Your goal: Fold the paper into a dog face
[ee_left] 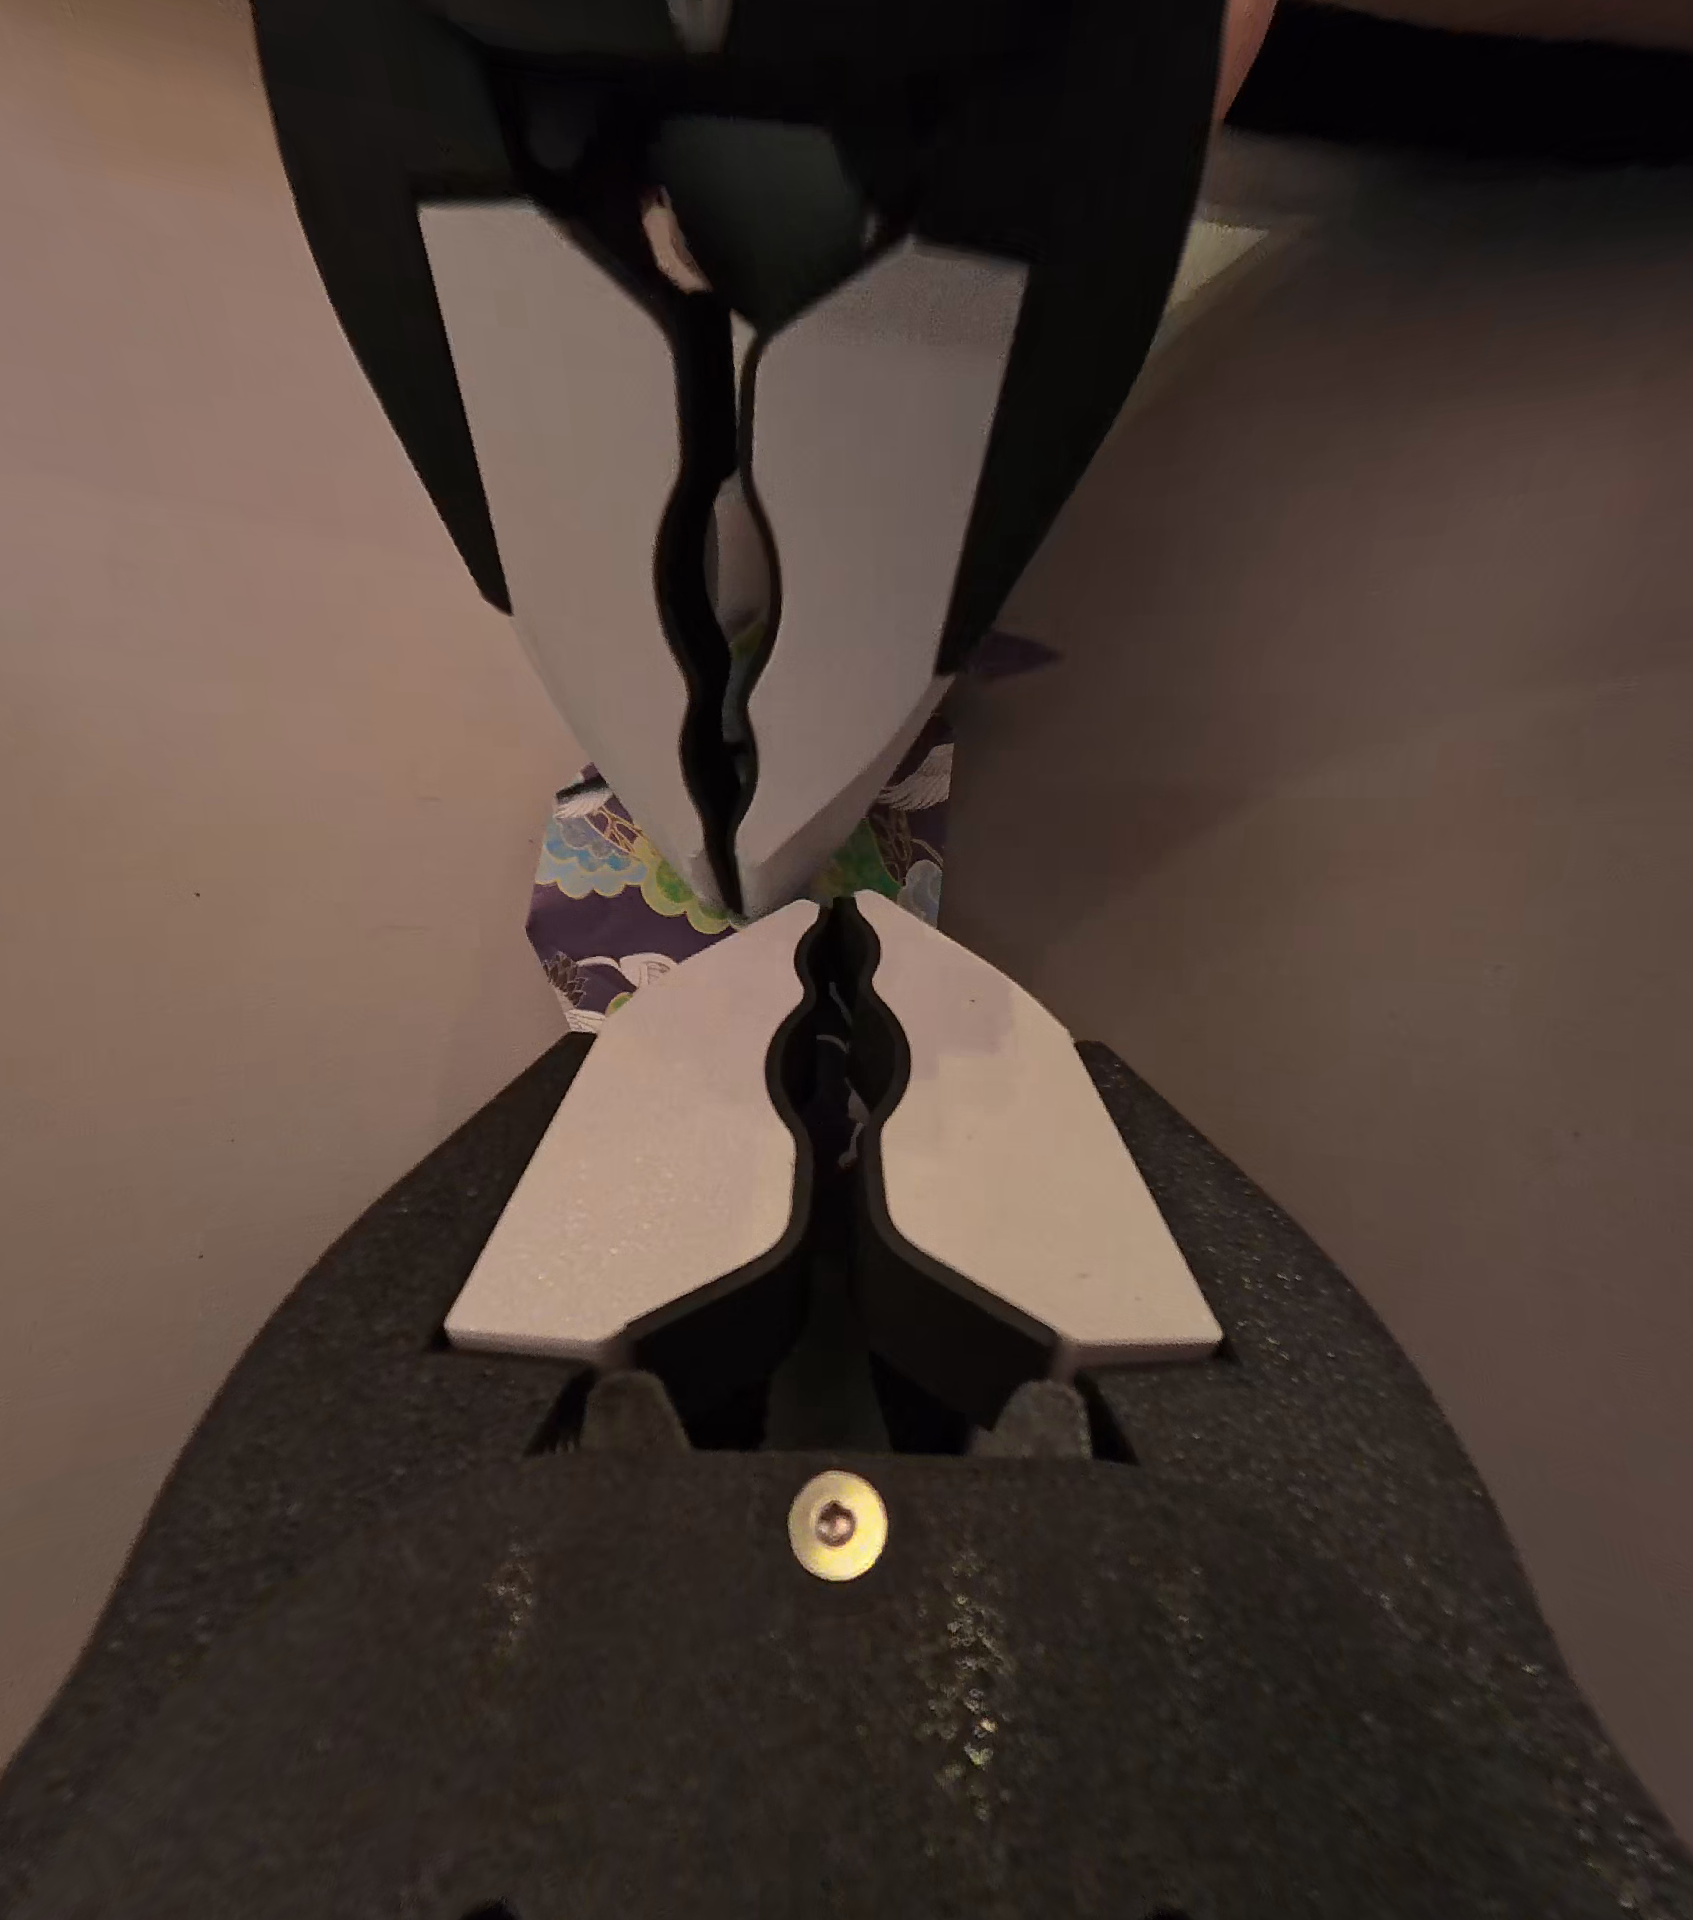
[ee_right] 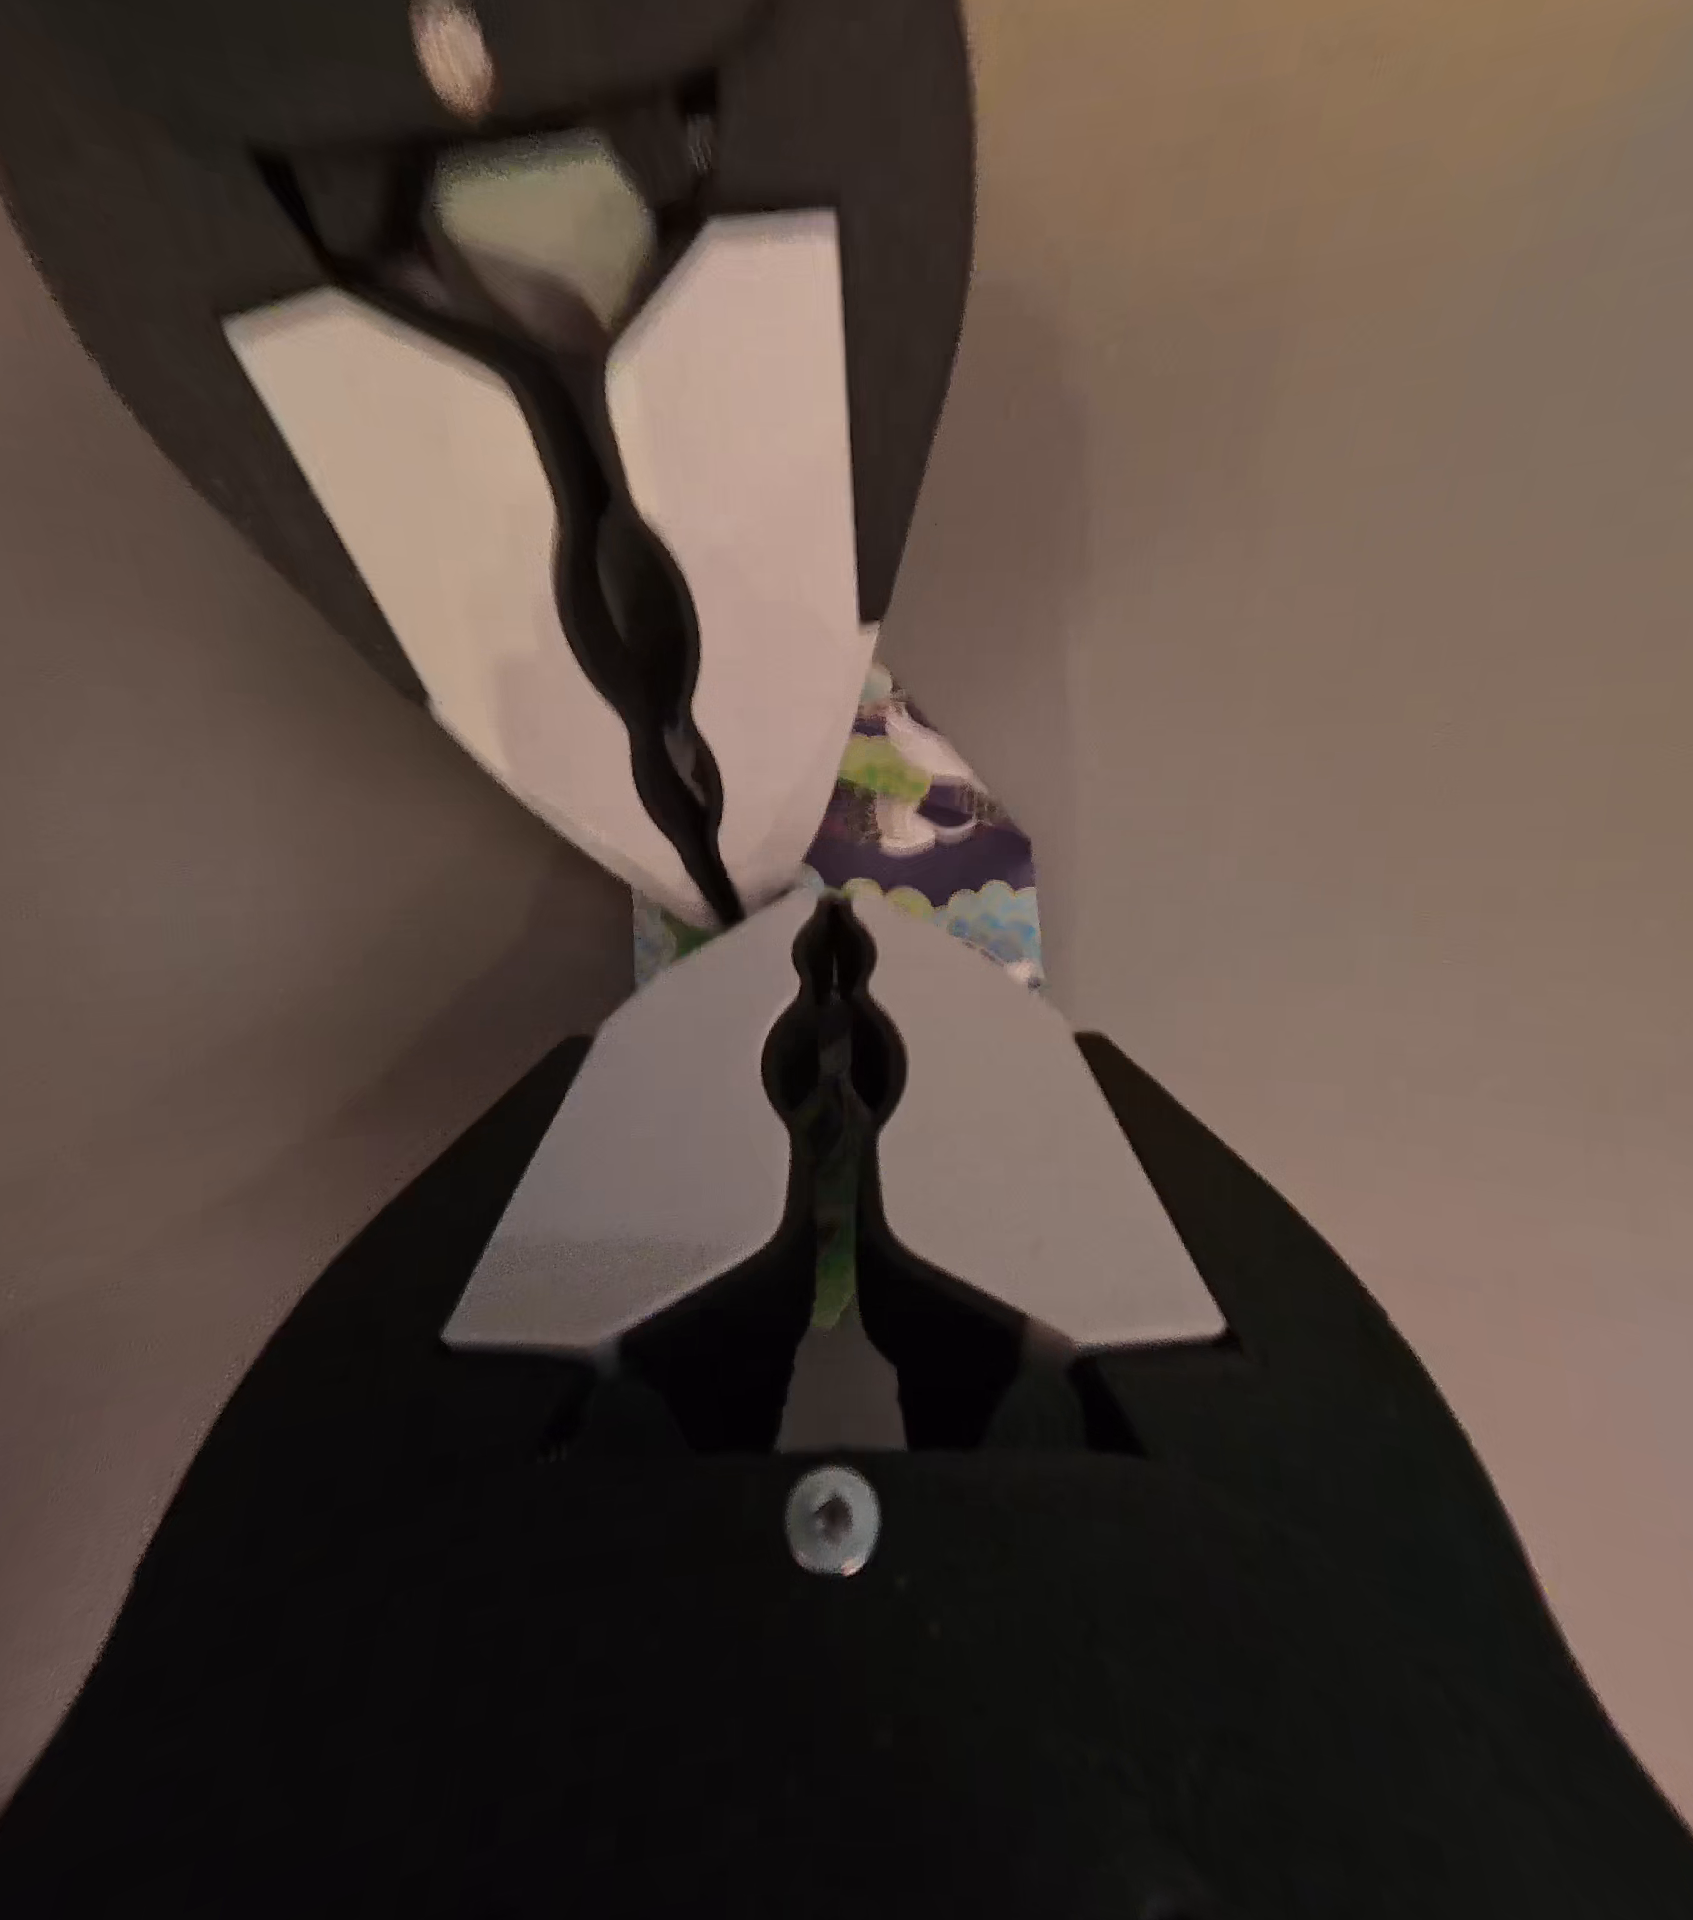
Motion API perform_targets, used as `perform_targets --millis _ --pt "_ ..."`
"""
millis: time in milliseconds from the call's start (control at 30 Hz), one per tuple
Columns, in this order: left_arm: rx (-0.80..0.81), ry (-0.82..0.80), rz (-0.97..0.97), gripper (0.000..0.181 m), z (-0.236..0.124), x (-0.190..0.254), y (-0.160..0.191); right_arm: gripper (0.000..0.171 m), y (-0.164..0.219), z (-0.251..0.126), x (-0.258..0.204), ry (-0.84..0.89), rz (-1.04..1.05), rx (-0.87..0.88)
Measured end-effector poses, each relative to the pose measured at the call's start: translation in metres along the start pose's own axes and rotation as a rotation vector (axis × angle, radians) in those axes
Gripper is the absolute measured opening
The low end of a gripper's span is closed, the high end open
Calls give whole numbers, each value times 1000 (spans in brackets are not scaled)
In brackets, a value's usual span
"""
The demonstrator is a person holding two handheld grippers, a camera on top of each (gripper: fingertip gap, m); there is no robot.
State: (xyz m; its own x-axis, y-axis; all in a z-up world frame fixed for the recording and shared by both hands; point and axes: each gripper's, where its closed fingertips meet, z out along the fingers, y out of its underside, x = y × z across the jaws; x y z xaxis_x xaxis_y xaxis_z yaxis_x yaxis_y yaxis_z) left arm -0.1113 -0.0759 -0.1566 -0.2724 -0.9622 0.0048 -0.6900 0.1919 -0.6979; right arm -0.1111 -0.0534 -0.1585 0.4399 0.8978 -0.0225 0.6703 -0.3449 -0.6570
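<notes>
The purple patterned paper with cranes and green and blue clouds lies folded on the beige table, mostly hidden under the two grippers. My left gripper is shut, and a strip of the paper shows between its fingers. My right gripper comes in from the far side, shut, its tips almost touching the left gripper's tips over the paper. In the right wrist view the paper shows to the right; my right gripper is shut with green-patterned paper in its gap, facing the left gripper.
The beige table stretches to both sides of the paper. A pale flat object lies at the far right, in front of a dark edge at the back. The tips of both grippers are at nearly the same place.
</notes>
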Motion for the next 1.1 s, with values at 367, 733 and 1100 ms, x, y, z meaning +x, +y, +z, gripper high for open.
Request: perform_targets --millis 367,733,1100 --pt "3 -7 7 0 0 0 0 2 3 -4 -16 -103 35 20" --pt "6 -15 13 0 0 0 0 2 13 -12 -32 -211 55 -13" --pt "8 -19 20 0 0 0 0 1 20 -19 -33 -313 195 -26"
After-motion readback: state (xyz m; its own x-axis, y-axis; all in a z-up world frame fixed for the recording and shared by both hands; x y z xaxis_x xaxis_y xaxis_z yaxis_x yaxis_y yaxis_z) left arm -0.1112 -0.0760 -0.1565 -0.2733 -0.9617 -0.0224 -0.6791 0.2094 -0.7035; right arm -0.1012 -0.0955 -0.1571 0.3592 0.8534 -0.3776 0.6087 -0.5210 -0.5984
